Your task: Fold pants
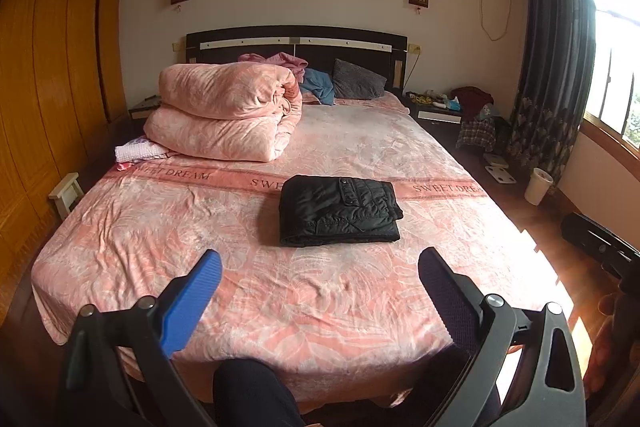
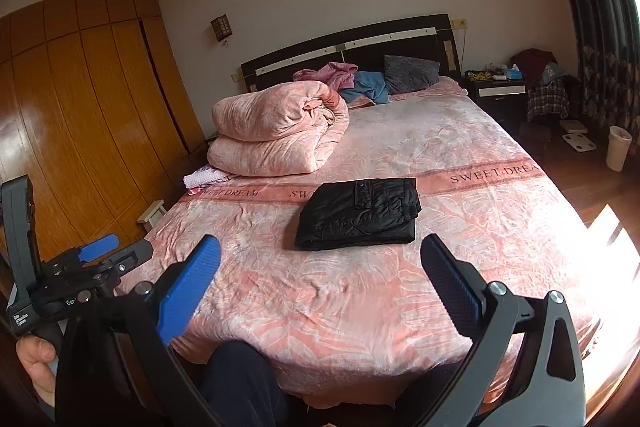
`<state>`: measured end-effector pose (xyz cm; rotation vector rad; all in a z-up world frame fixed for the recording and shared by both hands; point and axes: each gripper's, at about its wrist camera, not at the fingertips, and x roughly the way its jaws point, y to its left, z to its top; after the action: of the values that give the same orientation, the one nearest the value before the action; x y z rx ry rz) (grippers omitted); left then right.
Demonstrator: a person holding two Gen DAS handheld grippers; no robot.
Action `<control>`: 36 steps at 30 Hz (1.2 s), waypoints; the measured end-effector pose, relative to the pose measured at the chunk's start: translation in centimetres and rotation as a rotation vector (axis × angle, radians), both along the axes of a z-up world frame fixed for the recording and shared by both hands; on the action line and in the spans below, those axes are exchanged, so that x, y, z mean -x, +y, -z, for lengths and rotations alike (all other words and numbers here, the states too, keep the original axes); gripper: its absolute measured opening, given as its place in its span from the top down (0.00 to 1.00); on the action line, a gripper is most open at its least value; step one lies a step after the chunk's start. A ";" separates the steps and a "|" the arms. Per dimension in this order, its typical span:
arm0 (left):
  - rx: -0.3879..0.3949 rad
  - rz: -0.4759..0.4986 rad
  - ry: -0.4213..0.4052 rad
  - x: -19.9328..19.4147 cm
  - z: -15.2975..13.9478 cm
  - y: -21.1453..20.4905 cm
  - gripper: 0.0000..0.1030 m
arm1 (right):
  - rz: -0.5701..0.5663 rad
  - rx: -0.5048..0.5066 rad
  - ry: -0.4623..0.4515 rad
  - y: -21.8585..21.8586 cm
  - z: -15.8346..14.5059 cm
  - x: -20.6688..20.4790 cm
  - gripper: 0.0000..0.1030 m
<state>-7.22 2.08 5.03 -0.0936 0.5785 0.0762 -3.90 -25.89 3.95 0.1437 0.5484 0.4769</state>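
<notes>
Both tools wide above pink bed (image 1: 360, 147), wooden wardrobe (image 1: 48, 87) alongside

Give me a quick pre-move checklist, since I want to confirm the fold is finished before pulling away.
1. Black pants folded into a compact stack: ok.
2. Pants resting flat on the bed, away from its edges: ok.
3. Left tongs open, holding nothing: ok.
4. Right tongs open, holding nothing: ok.
5. Both tongs apart from the pants: ok.
6. Underside layers aligned: cannot tell.
</notes>
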 end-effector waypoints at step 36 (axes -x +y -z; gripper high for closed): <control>0.042 -0.046 0.070 -1.2 1.9 2.4 0.04 | -0.016 0.162 0.176 5.6 4.3 -2.9 0.03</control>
<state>-6.05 4.45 3.12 -0.1456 0.6485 0.1128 -1.00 -20.26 -0.40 0.0267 0.7588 0.4354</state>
